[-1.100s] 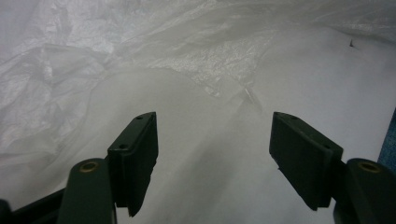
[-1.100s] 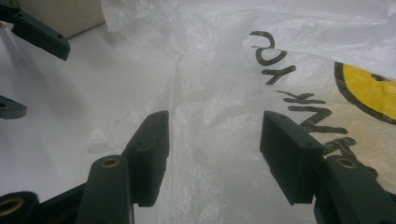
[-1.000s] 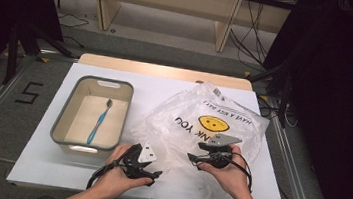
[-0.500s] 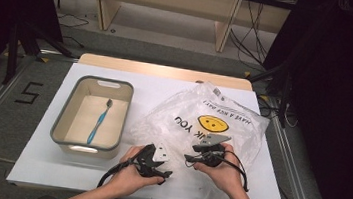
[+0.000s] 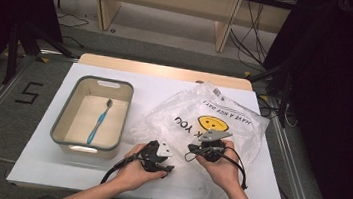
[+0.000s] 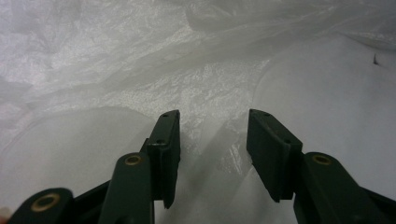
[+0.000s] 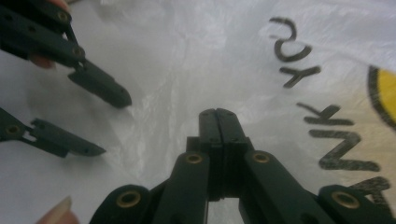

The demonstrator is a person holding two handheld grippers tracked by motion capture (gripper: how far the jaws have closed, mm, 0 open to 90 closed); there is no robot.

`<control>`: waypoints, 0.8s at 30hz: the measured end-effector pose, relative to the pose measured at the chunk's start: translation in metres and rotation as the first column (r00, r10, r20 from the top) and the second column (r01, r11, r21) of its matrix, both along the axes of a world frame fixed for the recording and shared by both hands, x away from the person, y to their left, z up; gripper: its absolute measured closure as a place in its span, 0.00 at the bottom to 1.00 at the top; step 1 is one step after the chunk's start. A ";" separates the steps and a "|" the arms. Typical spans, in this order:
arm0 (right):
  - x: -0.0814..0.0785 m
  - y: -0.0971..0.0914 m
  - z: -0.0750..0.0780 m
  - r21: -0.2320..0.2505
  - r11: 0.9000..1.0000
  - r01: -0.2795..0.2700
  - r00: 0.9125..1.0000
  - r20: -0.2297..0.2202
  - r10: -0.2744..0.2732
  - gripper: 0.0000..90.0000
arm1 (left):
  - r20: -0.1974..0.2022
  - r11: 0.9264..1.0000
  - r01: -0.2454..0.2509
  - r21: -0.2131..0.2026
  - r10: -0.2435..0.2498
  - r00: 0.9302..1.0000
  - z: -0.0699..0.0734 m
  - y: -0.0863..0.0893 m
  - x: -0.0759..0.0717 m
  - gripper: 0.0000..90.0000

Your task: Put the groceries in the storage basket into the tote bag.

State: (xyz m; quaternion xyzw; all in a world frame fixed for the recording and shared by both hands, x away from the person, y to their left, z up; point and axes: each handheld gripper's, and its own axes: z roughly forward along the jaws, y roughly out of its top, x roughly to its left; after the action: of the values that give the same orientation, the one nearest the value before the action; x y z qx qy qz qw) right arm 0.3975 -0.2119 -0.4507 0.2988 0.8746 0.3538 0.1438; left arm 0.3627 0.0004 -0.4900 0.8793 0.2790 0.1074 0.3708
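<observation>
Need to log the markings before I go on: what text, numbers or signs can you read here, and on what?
"HAVE A NICE DAY!": plastic bag, printed along its far side, upside down in the high view.
"THANK YOU": on the bag beside the yellow smiley face; partly covered in the high view, the right gripper view shows "ANK YOU".
"5": floor mark left of the table.
Nothing else readable.

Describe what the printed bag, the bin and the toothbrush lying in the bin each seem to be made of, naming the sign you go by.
Bag: thin, translucent plastic film; it crinkles, glints, and the white table shows through it.
Bin: probably rigid plastic, matte, cream walls with a grey rim; smooth moulded corners.
Toothbrush: likely plastic, a glossy blue handle with a darker head; its bristles are too small to judge.
</observation>
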 end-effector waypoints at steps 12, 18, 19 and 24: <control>0.005 0.015 -0.014 -0.083 0.995 -0.049 0.998 -0.048 0.046 0.42 | -0.006 1.000 -0.002 -0.005 0.002 1.000 -0.001 0.001 0.001 0.63; 0.010 0.013 -0.017 -0.111 0.994 -0.004 0.999 -0.038 0.000 0.81 | -0.003 1.000 -0.007 -0.010 0.007 1.000 -0.001 0.001 0.001 0.64; 0.011 0.013 -0.017 -0.108 0.994 0.004 0.999 -0.032 -0.007 0.86 | -0.002 1.000 -0.005 -0.008 0.005 1.000 -0.001 0.001 0.001 0.64; 0.010 0.010 -0.011 -0.107 0.994 0.016 1.000 0.007 -0.016 1.00 | 0.001 1.000 -0.005 -0.006 0.005 1.000 -0.001 0.000 0.001 0.64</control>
State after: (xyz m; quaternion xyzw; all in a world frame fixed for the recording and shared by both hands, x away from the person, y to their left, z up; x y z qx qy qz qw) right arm 0.4078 -0.2021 -0.4620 0.2967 0.8895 0.3060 0.1650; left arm 0.3638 0.0006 -0.4909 0.8775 0.2812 0.1079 0.3732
